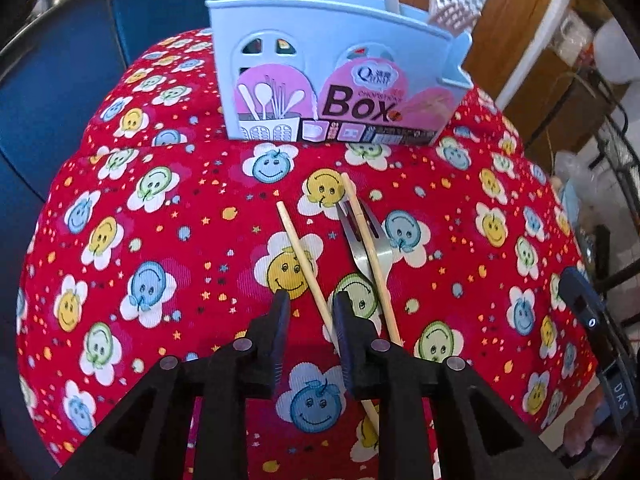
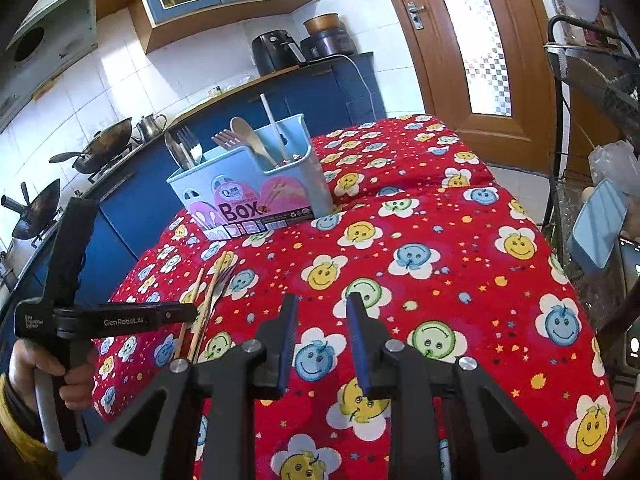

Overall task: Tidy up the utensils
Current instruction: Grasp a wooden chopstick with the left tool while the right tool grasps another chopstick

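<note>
Two wooden chopsticks and a metal fork (image 1: 366,240) lie on the red smiley tablecloth (image 1: 160,240). The left chopstick (image 1: 304,264) runs between the open fingers of my left gripper (image 1: 310,308), which hovers low over it without gripping. The right chopstick (image 1: 368,248) lies across the fork. The light blue utensil box (image 1: 332,80) stands behind, holding spoons and forks. In the right wrist view my right gripper (image 2: 322,312) is open and empty over the cloth; the box (image 2: 248,184), the chopsticks (image 2: 200,304) and the left gripper (image 2: 182,314) are to its left.
Blue kitchen cabinets (image 2: 120,216) and a stove with woks (image 2: 100,148) lie left of the table. A wooden door (image 2: 460,40) is behind. A metal rack (image 2: 592,80) with bags stands at the right edge.
</note>
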Motion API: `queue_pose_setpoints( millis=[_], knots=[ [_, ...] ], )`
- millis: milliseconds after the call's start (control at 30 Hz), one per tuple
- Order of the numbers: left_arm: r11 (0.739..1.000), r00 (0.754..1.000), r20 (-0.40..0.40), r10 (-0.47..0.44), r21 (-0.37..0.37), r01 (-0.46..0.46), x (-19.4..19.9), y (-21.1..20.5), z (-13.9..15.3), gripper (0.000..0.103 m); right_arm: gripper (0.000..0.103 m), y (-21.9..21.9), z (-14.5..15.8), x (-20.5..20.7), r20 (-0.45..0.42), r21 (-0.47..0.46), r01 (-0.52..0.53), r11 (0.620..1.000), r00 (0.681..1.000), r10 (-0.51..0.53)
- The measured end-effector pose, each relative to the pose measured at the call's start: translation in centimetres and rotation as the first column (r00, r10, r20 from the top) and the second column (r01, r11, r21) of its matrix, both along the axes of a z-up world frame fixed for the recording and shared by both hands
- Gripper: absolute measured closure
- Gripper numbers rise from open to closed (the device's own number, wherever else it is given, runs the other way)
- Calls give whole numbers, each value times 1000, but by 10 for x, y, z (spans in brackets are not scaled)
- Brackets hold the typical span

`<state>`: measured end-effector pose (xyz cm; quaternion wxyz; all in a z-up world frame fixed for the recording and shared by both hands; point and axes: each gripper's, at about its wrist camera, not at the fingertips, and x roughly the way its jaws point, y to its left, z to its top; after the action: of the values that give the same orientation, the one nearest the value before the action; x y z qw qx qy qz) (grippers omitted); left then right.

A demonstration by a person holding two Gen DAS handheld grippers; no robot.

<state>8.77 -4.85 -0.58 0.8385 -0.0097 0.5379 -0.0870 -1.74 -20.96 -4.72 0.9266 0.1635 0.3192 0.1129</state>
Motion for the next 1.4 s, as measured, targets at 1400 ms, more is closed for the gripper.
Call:
queue_pose_setpoints(
  millis=[1400],
  knots=[
    [969, 872, 438, 218, -206, -139, -53, 118, 42, 99, 78, 125, 0, 52, -215, -89, -271, 958, 945, 247]
  ],
)
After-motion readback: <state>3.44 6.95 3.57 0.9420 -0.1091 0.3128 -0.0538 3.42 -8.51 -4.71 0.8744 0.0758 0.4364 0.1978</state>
